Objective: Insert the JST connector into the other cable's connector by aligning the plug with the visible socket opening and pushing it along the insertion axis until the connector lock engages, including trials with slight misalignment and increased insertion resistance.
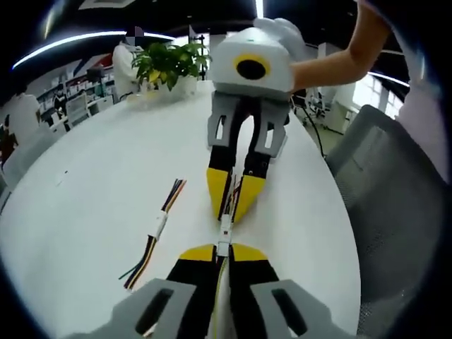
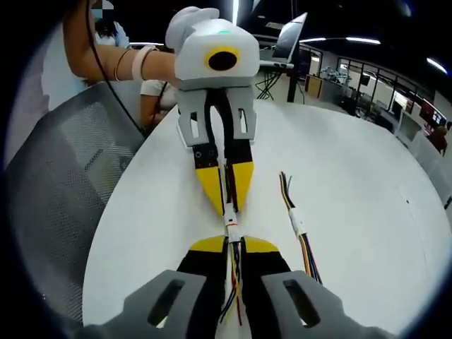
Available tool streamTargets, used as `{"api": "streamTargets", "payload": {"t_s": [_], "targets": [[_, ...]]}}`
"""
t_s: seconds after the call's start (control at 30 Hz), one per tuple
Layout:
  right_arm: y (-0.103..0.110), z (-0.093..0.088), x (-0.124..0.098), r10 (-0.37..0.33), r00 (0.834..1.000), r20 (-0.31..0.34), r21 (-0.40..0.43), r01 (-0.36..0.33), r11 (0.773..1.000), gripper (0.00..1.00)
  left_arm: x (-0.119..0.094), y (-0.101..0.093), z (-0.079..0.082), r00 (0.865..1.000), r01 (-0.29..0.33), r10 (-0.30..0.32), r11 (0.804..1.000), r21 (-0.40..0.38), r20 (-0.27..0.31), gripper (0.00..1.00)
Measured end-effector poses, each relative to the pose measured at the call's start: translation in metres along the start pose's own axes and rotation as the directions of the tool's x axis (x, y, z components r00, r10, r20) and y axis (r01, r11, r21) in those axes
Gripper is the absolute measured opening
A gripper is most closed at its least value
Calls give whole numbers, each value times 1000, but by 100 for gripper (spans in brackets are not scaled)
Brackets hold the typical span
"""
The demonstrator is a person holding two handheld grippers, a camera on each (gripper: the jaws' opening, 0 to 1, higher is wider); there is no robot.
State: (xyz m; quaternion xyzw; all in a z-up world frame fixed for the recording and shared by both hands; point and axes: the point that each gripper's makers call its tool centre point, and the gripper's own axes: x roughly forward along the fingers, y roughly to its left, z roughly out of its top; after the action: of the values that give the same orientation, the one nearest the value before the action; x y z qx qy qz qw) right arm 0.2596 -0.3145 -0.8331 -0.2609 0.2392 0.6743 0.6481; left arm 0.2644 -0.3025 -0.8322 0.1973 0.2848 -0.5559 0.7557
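In the left gripper view, the left hand-held gripper [image 1: 221, 252] is clenched on its cable, and the plug [image 1: 224, 230] is met tip to tip by the right hand-held gripper [image 1: 234, 210], above the bench [image 1: 99, 183].

In the right gripper view, both connectors [image 2: 231, 227] touch between the clenched grippers; full seating cannot be told. A spare cable [image 2: 297, 226] lies just beside the connectors.

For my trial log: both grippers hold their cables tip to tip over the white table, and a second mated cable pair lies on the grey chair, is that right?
Not quite: the spare cable pair lies on the white table, beside the left gripper and right gripper, not on the grey chair. The left gripper view shows it. The rest holds.
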Motion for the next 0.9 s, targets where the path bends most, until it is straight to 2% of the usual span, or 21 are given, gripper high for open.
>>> {"api": "streamTargets", "payload": {"t_s": [0.9], "targets": [[0,-4,2,10,999,-32,-16,-10,1000,3,0,0,4,1000,13,-13,1000,15,-20,0]]}}
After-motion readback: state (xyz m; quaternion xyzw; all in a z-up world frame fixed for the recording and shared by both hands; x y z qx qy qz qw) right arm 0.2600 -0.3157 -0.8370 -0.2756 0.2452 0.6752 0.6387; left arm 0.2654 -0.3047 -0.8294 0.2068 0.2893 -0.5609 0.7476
